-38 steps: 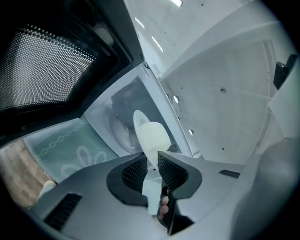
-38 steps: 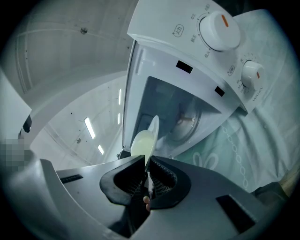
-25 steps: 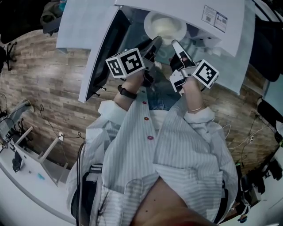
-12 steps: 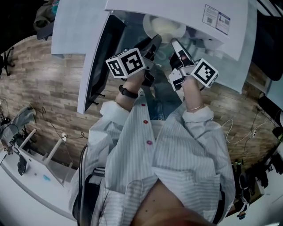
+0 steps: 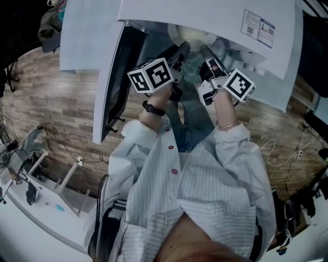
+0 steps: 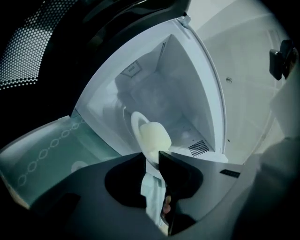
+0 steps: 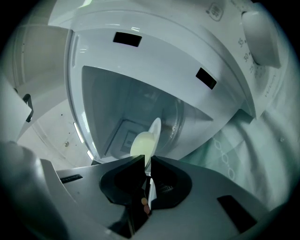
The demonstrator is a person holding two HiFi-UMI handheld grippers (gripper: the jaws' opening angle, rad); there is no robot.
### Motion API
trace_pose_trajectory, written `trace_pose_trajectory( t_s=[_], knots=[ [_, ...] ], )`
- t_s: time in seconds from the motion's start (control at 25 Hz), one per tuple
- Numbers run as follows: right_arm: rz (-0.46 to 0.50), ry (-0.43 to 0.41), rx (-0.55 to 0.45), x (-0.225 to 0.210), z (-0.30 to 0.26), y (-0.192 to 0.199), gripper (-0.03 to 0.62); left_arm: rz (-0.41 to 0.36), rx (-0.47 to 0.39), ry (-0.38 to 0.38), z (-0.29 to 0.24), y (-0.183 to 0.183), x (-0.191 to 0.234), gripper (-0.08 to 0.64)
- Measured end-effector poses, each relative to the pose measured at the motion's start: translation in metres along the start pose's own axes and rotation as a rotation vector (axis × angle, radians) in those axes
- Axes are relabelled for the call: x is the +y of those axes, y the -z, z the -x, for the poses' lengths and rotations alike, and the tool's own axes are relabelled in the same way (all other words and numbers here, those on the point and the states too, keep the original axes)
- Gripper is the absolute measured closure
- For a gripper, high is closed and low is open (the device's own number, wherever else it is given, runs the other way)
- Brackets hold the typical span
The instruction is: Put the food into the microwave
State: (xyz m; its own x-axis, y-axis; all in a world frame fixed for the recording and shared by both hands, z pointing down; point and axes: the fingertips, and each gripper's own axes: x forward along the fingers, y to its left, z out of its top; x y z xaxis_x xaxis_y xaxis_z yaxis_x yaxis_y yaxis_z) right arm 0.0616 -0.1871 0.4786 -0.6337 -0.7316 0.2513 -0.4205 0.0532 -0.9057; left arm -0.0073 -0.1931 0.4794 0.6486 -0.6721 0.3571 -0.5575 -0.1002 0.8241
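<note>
Both grippers have sunk a little since a second ago, and the plate they carry has slid further under the microwave's [image 5: 205, 10] top edge, so the head view now shows less of it. White and boxy, the microwave stands with its door [image 5: 110, 87] swung wide at the left and its pale cavity open ahead. The left gripper [image 5: 182, 48] and right gripper [image 5: 205, 51] reach into the mouth side by side. Between them, clear of the cavity floor, hangs the plate [image 6: 138, 125], a thin white disc. Each pair of jaws is clamped on the near rim, the right pair almost together on it. On the plate's middle sits the food [image 6: 155, 136], a pale, smooth dome. It looks soft and light, likely to roll or slide if the plate tips. The stiff, probably breakable rim is the right place to hold, kept level.
</note>
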Motion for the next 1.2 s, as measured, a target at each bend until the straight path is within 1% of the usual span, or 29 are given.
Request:
trace_pose_trajectory(
  t_s=[0.16, 0.28, 0.36, 0.44, 0.48, 0.52, 0.6, 0.8, 0.96, 1.2],
  knots=[
    [0.047, -0.019, -0.007, -0.006, -0.009, -0.007, 0.546, -0.011, -0.001, -0.007, -0.010, -0.003, 0.006, 0.474],
    [0.050, -0.009, -0.017, -0.014, -0.013, -0.010, 0.548, -0.013, 0.002, -0.014, -0.016, -0.004, 0.011, 0.474],
    [0.018, 0.028, -0.027, -0.022, -0.013, -0.010, 0.546, -0.024, 0.007, -0.023, -0.020, -0.005, 0.015, 0.473],
    [-0.053, 0.092, -0.041, -0.032, -0.011, -0.007, 0.546, -0.034, 0.009, -0.023, -0.024, -0.007, 0.016, 0.469],
    [-0.075, 0.097, -0.048, -0.033, -0.013, -0.007, 0.546, -0.036, 0.009, -0.024, -0.026, -0.008, 0.017, 0.468],
    [-0.077, 0.075, -0.056, -0.031, -0.017, -0.008, 0.546, -0.037, 0.008, -0.028, -0.028, -0.009, 0.018, 0.468],
    [-0.063, 0.040, -0.064, -0.028, -0.025, -0.012, 0.546, -0.039, 0.008, -0.036, -0.031, -0.011, 0.022, 0.466],
    [-0.041, 0.049, -0.073, -0.030, -0.032, -0.015, 0.546, -0.049, 0.018, -0.054, -0.037, -0.016, 0.027, 0.462],
    [-0.018, 0.069, -0.075, -0.032, -0.035, -0.017, 0.540, -0.081, 0.024, -0.083, -0.038, -0.017, 0.029, 0.459],
    [0.028, 0.079, -0.069, -0.031, -0.039, -0.019, 0.532, -0.101, 0.010, -0.082, -0.040, -0.022, 0.028, 0.454]
  ],
)
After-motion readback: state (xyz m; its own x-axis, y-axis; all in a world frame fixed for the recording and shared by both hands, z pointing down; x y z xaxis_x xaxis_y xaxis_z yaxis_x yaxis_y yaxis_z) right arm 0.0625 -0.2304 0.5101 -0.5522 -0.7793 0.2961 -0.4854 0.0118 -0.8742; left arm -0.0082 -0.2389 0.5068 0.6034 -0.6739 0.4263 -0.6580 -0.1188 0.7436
